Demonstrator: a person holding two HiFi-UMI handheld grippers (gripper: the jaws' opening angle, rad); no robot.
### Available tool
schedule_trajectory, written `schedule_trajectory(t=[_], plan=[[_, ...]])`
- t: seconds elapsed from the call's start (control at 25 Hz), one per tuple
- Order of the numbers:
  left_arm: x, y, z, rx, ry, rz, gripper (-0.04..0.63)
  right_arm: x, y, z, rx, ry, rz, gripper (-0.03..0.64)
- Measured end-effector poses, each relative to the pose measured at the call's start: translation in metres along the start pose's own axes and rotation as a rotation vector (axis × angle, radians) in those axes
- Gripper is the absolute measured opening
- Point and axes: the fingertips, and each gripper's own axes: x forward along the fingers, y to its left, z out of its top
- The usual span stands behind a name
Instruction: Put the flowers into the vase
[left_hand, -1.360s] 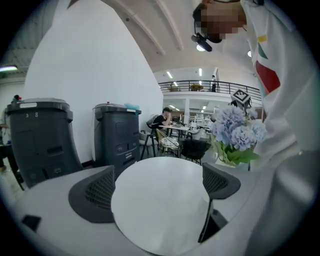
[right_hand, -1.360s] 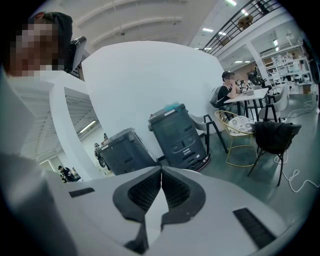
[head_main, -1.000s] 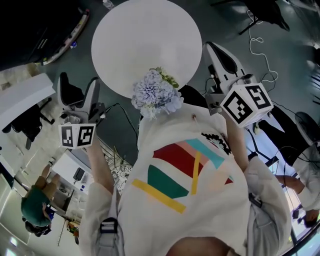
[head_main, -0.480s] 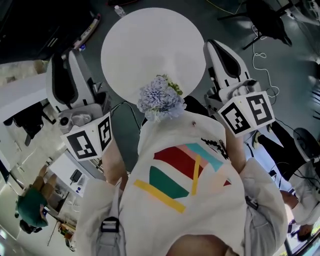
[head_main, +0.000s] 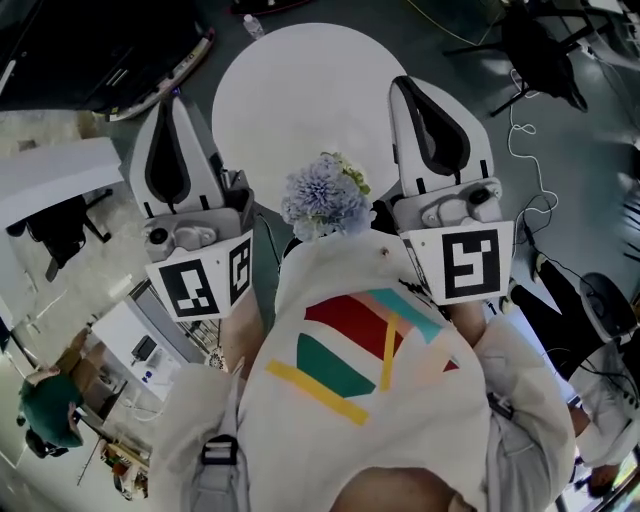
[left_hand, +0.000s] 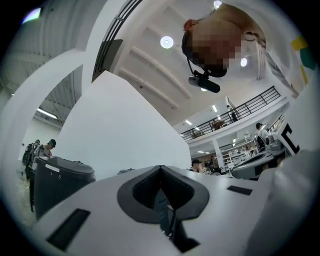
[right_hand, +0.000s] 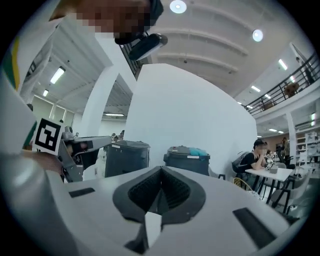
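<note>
Your fluffy pale-blue flowers (head_main: 325, 195) by the near edge of the round white tabletop (head_main: 300, 90), your smooth white left gripper (head_main: 180, 110) just snapped together on nothing, your right gripper (head_main: 408, 90) pinched together too, empty

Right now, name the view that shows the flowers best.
Head view: the pale blue flowers show clearly, at the white table's near edge. Both gripper views face the room and show no flowers.
</note>
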Motion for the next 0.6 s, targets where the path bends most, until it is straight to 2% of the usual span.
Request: schedule_trajectory(t=[0.2, 0.36, 0.6], plan=[[-0.002, -0.002, 0.008, -0.001, -0.009, 0.004, 0.008, -0.005, 0.001, 0.001, -0.025, -0.008, -0.001, 0.012], [-0.005, -0.013, 0.002, 0.012, 0.017, -0.018, 0.008, -0.008, 0.001, 0.002, -0.012, -0.022, -0.004, 0.012], [-0.003, -0.025, 0.003, 0.000, 0.002, -0.063, 0.008, -0.006, 0.009, 0.005, -0.019, -0.049, 0.032, 0.012]])
